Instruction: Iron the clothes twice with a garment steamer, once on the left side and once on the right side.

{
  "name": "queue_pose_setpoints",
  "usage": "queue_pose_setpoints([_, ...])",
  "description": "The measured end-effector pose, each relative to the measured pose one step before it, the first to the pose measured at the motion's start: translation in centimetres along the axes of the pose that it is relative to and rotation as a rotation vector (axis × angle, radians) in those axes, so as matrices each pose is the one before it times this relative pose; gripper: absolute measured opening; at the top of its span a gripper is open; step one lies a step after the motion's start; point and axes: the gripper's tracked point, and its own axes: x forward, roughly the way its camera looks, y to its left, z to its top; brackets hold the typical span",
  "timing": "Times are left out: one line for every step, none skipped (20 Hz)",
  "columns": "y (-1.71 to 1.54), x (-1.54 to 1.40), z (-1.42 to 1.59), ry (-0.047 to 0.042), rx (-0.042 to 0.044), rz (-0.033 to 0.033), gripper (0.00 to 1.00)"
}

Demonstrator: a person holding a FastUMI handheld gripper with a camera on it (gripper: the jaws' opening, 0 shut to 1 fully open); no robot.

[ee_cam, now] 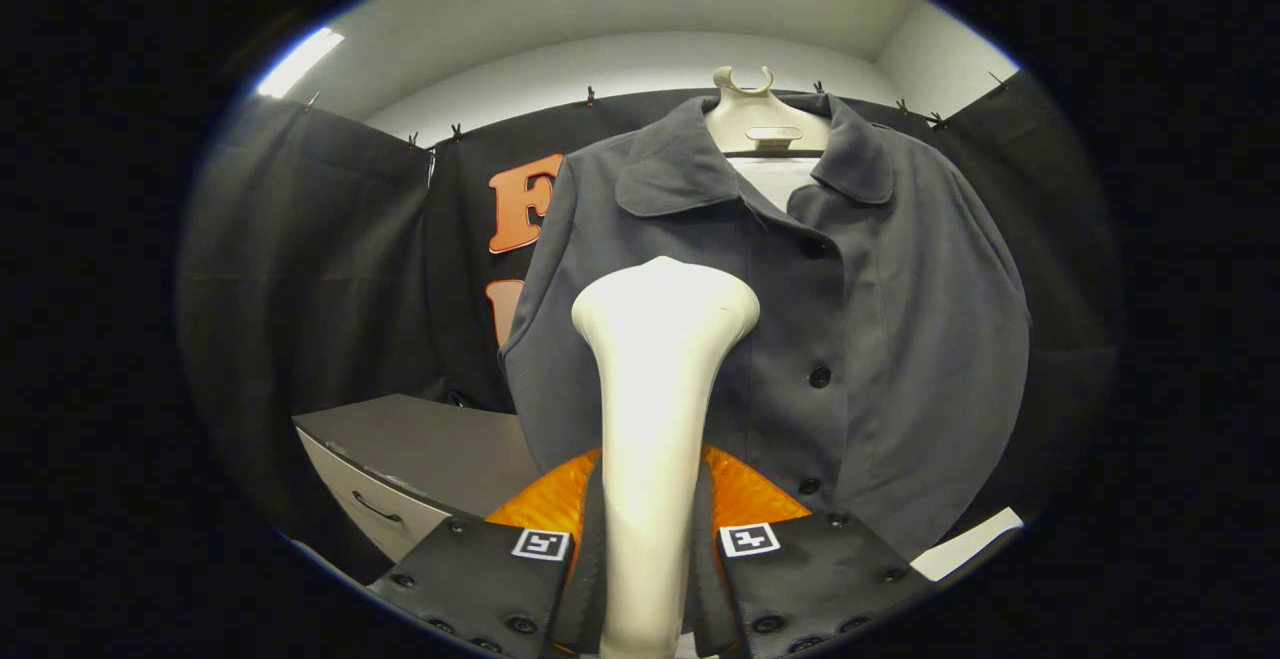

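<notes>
One steamer [655,419] stood up between the two fingers of the gripper [648,579], its pale neck rising from between them and flaring into a broad head at the top. Both fingers pressed against the neck, one on each side, so the gripper was clamped on the steamer. Each finger carried one square black-and-white marker [541,544] on its upper face (two markers in all).

One shirt [800,339], dark grey with a collar, hung just beyond the steamer head on one pale hanger [760,119], whose hook showed above the collar. The steamer head sat in front of the shirt's lower front, on the side nearer the cabinet; whether it touched the cloth could not be told. Four dark buttons [819,376] could be counted down the shirt's closed front: one near the collar, one at mid-chest, and two low down near the fingers. A strip of white lining showed inside the open neck, below the hanger.

An orange ribbed surface [740,494] showed behind the steamer neck, just above the fingers; what it belonged to was unclear.

One grey cabinet [410,459] stood beside the shirt, with one drawer [375,514] in its front, closed, bearing a single dark handle. Its contents were hidden. Several small clips [590,96] pinned the black cloth wall along its top edge.
</notes>
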Motion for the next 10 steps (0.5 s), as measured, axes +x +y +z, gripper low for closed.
queue_pose_setpoints([-0.150, -0.041, -0.318, 0.00008, -0.00332, -0.00258, 0.41])
queue_pose_setpoints([-0.088, -0.031, -0.288, 0.00020, -0.00162, -0.00199, 0.41])
queue_pose_setpoints([-0.140, -0.109, -0.356, 0.00154, 0.00025, -0.00314, 0.41])
queue_pose_setpoints([-0.140, -0.168, -0.459, 0.00296, 0.00038, -0.00532, 0.41])
queue_pose_setpoints([-0.099, -0.124, -0.457, 0.00514, 0.00088, -0.00292, 0.41])
queue_pose_setpoints([-0.027, -0.207, -0.521, 0.00766, 0.00169, -0.00299, 0.41])
queue_pose_setpoints([-0.001, -0.274, -0.617, 0.00895, 0.00126, -0.00307, 0.41])
queue_pose_setpoints([-0.051, -0.131, -0.571, 0.00833, 0.00169, -0.00244, 0.41])
queue_pose_setpoints([-0.009, -0.205, -0.595, 0.00925, 0.00097, -0.00156, 0.41])
queue_pose_setpoints([-0.041, -0.189, -0.562, 0.00669, 0.00141, -0.00244, 0.41])
